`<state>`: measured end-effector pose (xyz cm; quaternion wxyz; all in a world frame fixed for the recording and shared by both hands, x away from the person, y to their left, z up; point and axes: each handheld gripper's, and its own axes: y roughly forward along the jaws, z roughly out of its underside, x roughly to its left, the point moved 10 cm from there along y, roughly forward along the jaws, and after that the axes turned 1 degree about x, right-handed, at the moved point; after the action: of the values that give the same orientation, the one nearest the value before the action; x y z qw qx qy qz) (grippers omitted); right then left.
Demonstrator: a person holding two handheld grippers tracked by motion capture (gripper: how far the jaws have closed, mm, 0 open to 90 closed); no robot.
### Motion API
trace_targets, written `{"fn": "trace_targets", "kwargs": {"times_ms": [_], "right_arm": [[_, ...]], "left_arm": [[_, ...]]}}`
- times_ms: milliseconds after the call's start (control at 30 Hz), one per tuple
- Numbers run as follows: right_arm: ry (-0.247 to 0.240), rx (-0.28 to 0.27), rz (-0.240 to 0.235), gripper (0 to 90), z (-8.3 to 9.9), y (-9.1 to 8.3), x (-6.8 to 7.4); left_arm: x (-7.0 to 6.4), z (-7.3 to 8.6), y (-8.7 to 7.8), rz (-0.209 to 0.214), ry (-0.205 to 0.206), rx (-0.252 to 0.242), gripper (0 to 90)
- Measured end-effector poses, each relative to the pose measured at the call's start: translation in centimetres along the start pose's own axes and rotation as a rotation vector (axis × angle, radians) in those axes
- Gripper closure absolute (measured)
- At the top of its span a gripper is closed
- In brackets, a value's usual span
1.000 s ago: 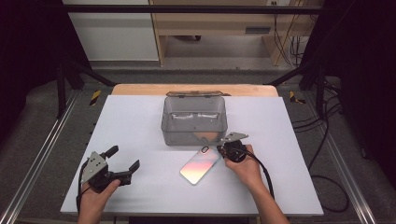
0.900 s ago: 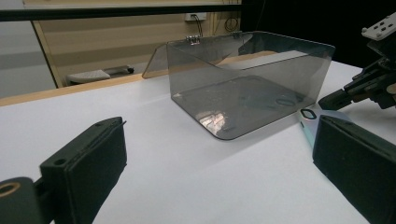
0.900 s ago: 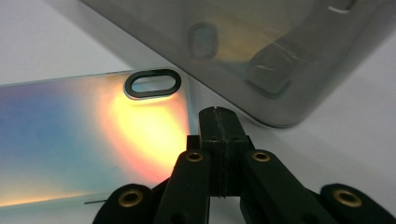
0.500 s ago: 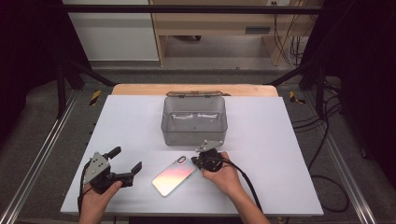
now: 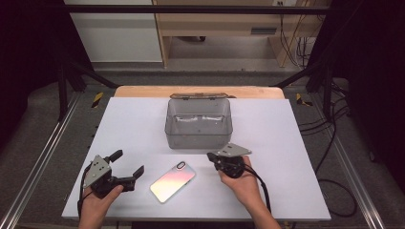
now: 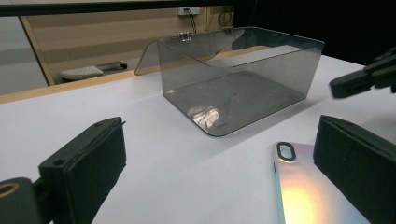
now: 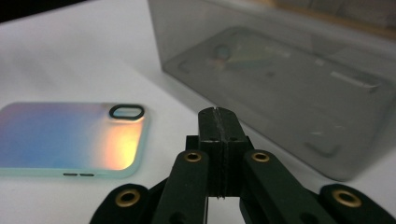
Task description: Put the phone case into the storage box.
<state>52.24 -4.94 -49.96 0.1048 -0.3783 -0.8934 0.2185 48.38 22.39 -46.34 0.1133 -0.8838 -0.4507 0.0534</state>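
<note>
An iridescent phone case (image 5: 172, 181) lies flat on the white table (image 5: 286, 143), between the two grippers. Its camera cutout points toward the box (image 7: 126, 111). My left gripper (image 5: 128, 166) stands open just left of the case, with one pad (image 6: 355, 158) beside the case's edge (image 6: 299, 186). My right gripper (image 5: 211, 157) is shut with nothing in it, a short way right of the case (image 7: 70, 140) and just in front of the box. A clear grey plastic box (image 5: 199, 124) with its lid hinged back stands at mid table (image 6: 233, 88).
The box's open lid (image 5: 198, 96) lies behind it near the table's far edge. A metal rail (image 5: 38, 162) runs along the table's left side and cables (image 5: 334, 143) hang at the right. Bare table surface lies to the left and right of the box.
The case has been dragged left and toward the front edge, and now lies alone. My right gripper has drawn back to the right, away from it. The left gripper has hardly moved.
</note>
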Motion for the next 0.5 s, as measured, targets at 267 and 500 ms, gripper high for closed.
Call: {"fn": "trace_targets", "kwargs": {"times_ms": [267,500], "right_arm": [[0.068,-0.131,0.102,52.8,0.4,-6.4,-3.8],[0.149,-0.182,0.188,4.2,1.7,-10.6,-7.6]], "left_arm": [[-0.5,-0.1,0.0,0.022,0.029,0.013,2.3],[-1.6,-0.6,0.5,0.066,0.05,0.078,2.0]]}}
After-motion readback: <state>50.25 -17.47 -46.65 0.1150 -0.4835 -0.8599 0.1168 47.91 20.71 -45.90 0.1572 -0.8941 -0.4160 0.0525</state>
